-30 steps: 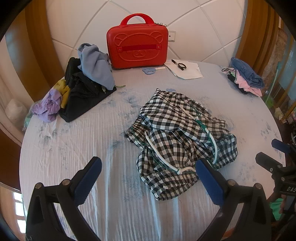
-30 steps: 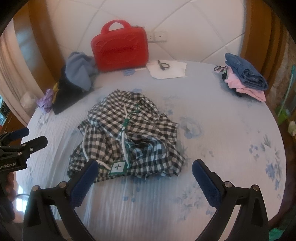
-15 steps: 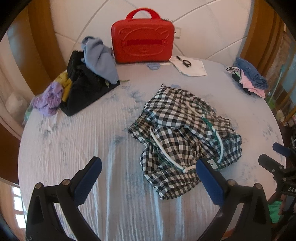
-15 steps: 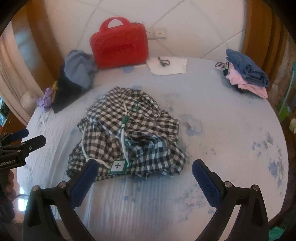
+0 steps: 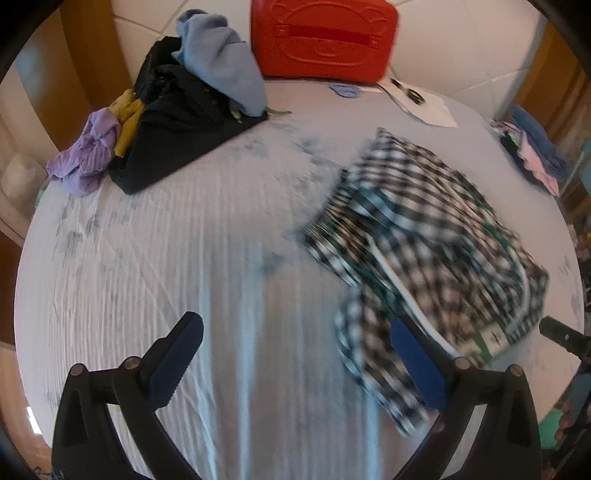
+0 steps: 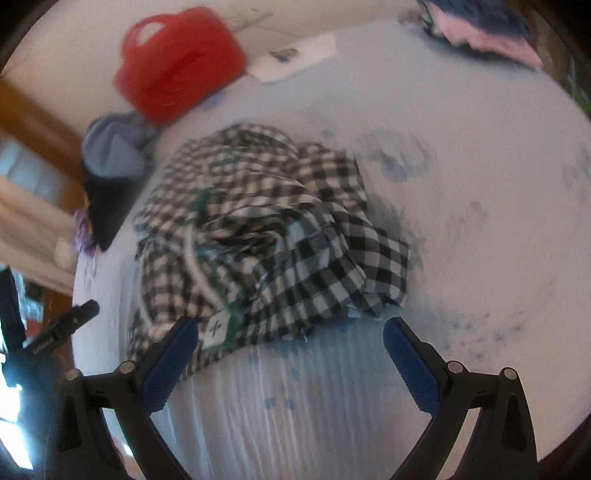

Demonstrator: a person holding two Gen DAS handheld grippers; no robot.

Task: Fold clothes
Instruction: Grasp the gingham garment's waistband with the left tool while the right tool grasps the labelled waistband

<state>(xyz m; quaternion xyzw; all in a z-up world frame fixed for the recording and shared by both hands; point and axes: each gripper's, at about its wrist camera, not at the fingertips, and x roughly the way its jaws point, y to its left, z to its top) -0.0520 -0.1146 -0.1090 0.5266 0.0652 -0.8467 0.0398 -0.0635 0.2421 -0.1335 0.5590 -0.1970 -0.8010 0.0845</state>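
The left gripper (image 5: pixel 295 354) has its two blue-padded fingers wide apart, with nothing between them, above the bare pale blue sheet (image 5: pixel 166 258) that covers the round table. The right gripper (image 6: pixel 290 354) is also spread wide and holds nothing; its left finger pad (image 6: pixel 166 365) is in front of the near edge of the garment, but touching or not, I cannot tell.

The checked black-and-white garment (image 6: pixel 266 236) lies crumpled in a heap in the middle of the table, with a white drawstring (image 6: pixel 199 273) and a white label (image 6: pixel 218 328) at its near side. Both views are blurred.

Farther back on the left is a pile of unfolded clothes: a purple piece (image 5: pixel 88 155), a black one (image 5: pixel 177 122) and a grey-blue one (image 5: pixel 221 62) on top. Behind stands a red case (image 5: pixel 321 40) against the wall, with a white paper (image 5: pixel 424 105) beside it. At the far right edge lies a stack of folded clothes (image 6: pixel 491 33), pink under blue.
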